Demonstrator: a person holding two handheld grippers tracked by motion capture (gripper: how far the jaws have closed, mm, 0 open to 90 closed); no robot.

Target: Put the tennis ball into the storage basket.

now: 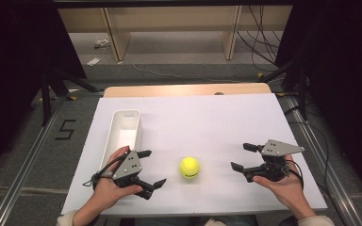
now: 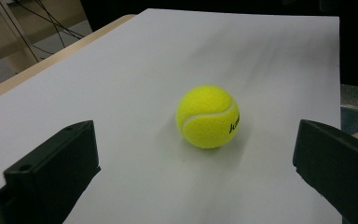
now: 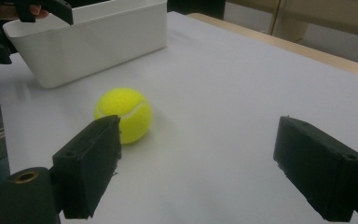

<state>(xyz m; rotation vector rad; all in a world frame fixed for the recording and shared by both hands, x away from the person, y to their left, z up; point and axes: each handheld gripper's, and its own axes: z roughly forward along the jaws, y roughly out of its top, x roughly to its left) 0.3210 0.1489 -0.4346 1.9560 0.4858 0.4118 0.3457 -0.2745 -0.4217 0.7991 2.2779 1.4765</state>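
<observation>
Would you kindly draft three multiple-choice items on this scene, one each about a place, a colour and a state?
1. Where does the tennis ball lie?
A. inside the white bin
B. on the white sheet between the two grippers
C. on the floor

2. What colour is the ball?
A. red
B. blue
C. yellow-green

3. How do the fingers of the left gripper stand?
A. spread apart, holding nothing
B. shut on the ball
C. shut on the bin's rim

Answers: 1 B, the ball rests on the white sheet, clear of the white bin. 2 C, it is yellow-green with a white seam. 3 A, the ball sits ahead of them, untouched.
</observation>
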